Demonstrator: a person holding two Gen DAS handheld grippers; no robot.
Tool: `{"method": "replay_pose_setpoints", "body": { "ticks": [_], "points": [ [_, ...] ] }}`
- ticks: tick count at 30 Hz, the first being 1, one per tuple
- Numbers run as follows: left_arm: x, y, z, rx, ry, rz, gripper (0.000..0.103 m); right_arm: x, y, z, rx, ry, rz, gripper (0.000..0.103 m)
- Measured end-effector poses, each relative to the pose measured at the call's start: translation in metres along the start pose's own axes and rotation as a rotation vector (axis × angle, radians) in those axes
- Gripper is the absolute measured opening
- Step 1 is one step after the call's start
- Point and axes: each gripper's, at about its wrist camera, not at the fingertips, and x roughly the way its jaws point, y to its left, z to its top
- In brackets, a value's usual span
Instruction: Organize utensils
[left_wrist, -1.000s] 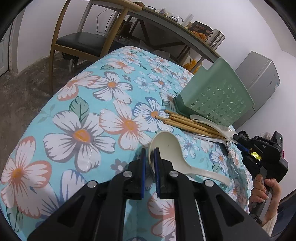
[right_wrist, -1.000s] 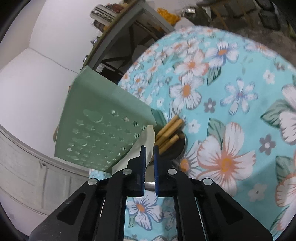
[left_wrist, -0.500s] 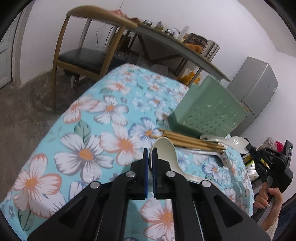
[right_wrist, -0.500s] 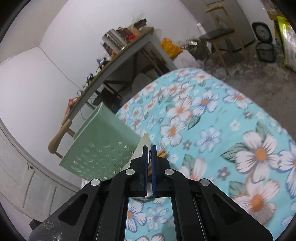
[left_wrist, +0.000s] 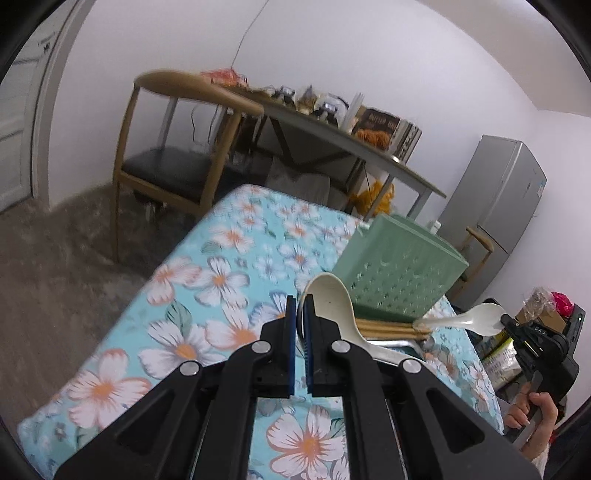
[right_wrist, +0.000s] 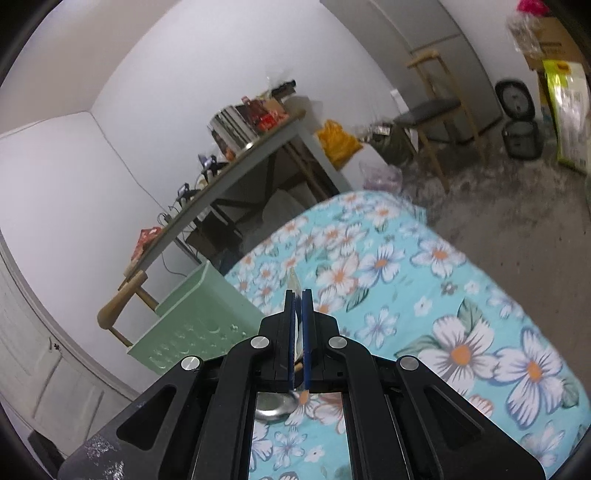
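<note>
Glossy cream spoon, rounded bowl, against perforated green basket.

**Both grippers clamped, raised over floral tablecloth**

Left black two-finger gripper: blue pads pinched together on the rim of a cream ladle, above the cloth. Right black gripper: pinched on a white spoon, beyond the cloth's right edge; bare hand wraps its handle.

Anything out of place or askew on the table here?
Yes. The green basket lies tipped on its side rather than upright, and the chopsticks lie loose on the cloth beside it. Each gripper holds a white spoon clear of the table.
</note>
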Motion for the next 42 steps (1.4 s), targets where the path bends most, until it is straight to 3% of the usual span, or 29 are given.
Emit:
{"method": "replay_pose_setpoints", "body": {
  "ticks": [5,11,19,23,30,37,42],
  "points": [
    [-0.009,0.002,0.004,0.035,-0.04,0.066,0.003,-0.008,-0.004,0.005,0.022,-0.072,-0.019,0.002],
    [-0.017,-0.002,0.013,0.056,-0.089,0.12,0.003,-0.016,-0.016,0.018,0.101,-0.126,0.039,0.002],
    [-0.025,-0.042,0.032,0.144,-0.198,0.135,0.003,-0.034,-0.046,0.024,0.235,-0.193,0.052,0.002],
    [-0.016,-0.054,0.053,0.122,-0.22,0.121,0.003,-0.048,-0.051,0.027,0.27,-0.22,0.12,0.002],
    [0.007,-0.089,0.093,0.109,-0.237,0.122,0.003,-0.08,-0.029,0.048,0.201,-0.289,0.214,0.002],
    [0.049,-0.132,0.116,0.219,-0.239,0.161,0.003,-0.072,-0.017,0.082,0.17,-0.254,0.257,0.003],
    [0.08,-0.167,0.118,0.385,-0.246,0.218,0.003,-0.066,0.008,0.107,0.083,-0.271,0.274,0.003]
  ]
}}
